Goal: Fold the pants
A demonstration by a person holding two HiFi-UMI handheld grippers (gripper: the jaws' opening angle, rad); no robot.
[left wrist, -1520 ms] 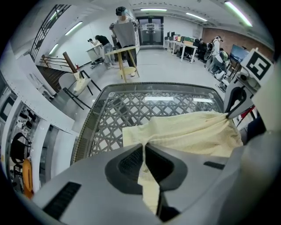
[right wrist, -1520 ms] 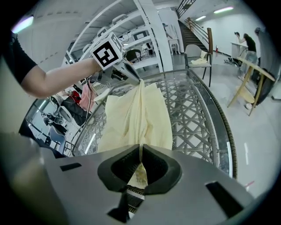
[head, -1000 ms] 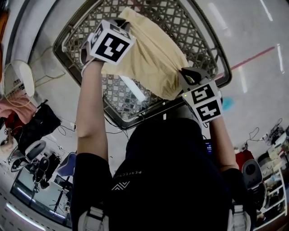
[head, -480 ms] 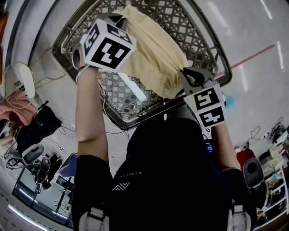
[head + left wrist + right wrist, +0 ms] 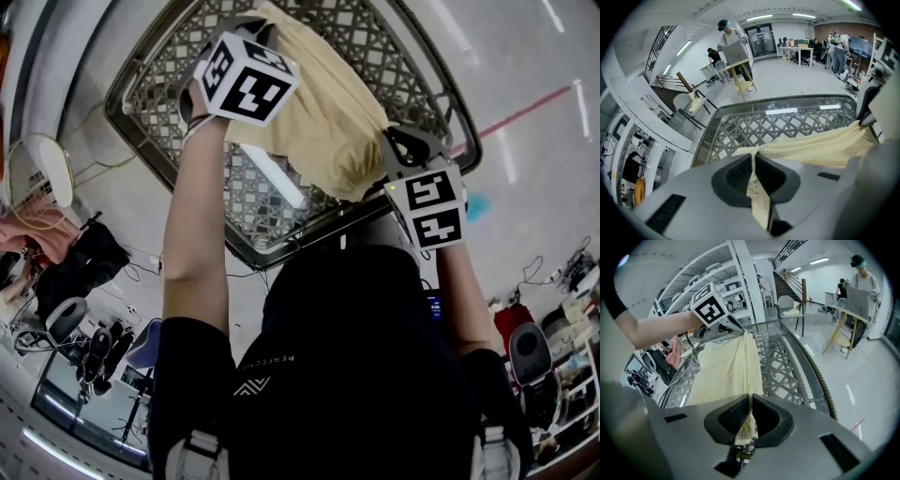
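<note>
Lattice table point(image 5: 246, 202) beneath stretched pants point(image 5: 319, 122)

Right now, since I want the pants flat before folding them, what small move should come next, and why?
Probably lower both grippers together to lay the pants on the lattice table. The left gripper and right gripper are each shut on an edge, and the cloth hangs bunched between them above the table.

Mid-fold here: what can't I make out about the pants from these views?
- Head view: the marker cube covers the left gripper's grip on the pants.
- Right gripper view: the right gripper's body hides the cloth behind its pinch.
- Whether waistband or hem is pinched: cloth too bunched, any view.
</note>
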